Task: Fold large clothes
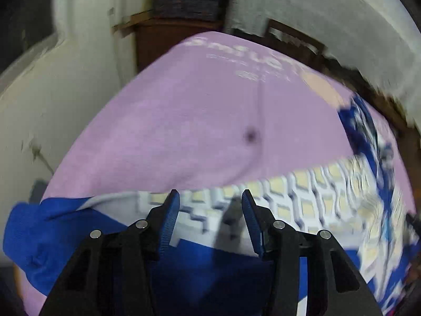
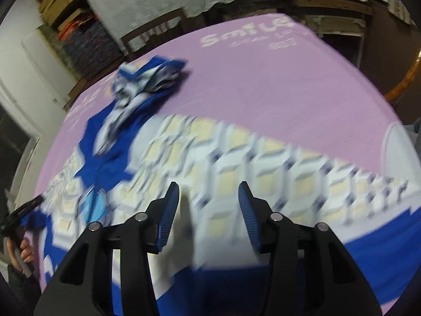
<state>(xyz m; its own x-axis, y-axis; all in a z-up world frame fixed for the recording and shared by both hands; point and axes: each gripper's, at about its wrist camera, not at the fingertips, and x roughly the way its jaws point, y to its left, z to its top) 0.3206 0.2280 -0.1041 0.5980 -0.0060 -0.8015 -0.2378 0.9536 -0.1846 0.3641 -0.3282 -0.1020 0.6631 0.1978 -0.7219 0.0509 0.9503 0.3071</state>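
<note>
A large blue and white garment [image 1: 302,197] with a pattern of cream squares lies spread on a lilac tablecloth [image 1: 184,118]. In the left wrist view my left gripper [image 1: 210,197] hovers over its near part, where the white pattern meets a plain blue band, open with nothing between the fingers. In the right wrist view the garment [image 2: 263,163] runs across the cloth [image 2: 263,79], with a bunched blue and white part [image 2: 147,79] at the far left. My right gripper [image 2: 209,189] stands open above the patterned area and holds nothing. Both views are blurred.
White lettering is printed on the cloth at the far side. Behind the table are a dark wooden chair [image 2: 155,29], stacked boxes and a white sheet. A white round object [image 2: 394,147] sits at the right edge. A person's hand [image 2: 26,250] shows at the far left.
</note>
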